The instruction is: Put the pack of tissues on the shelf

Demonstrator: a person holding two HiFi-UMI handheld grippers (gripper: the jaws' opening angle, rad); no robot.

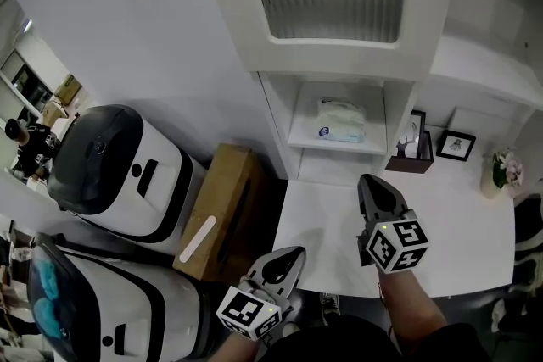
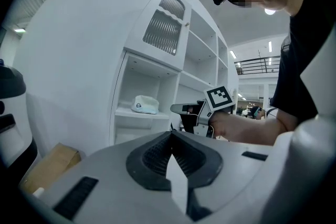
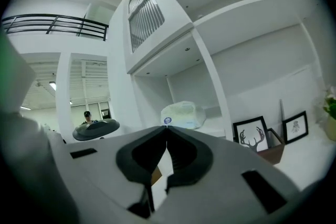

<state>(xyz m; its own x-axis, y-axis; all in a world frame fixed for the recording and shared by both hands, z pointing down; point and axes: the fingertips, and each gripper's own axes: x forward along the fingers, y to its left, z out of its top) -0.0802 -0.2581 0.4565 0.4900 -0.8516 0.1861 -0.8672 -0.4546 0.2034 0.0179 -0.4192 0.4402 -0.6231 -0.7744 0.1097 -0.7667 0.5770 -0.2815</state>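
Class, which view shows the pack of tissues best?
The head view: the pack of tissues lies whole on the shelf, seen from above. The left gripper view shows it small and distant; the right gripper view, just above the right tool's tips.

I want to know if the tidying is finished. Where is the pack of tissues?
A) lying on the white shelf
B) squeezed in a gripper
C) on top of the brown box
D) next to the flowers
A: the pack of tissues lies on the white shelf, while the left gripper and the right gripper are both shut with nothing in them.
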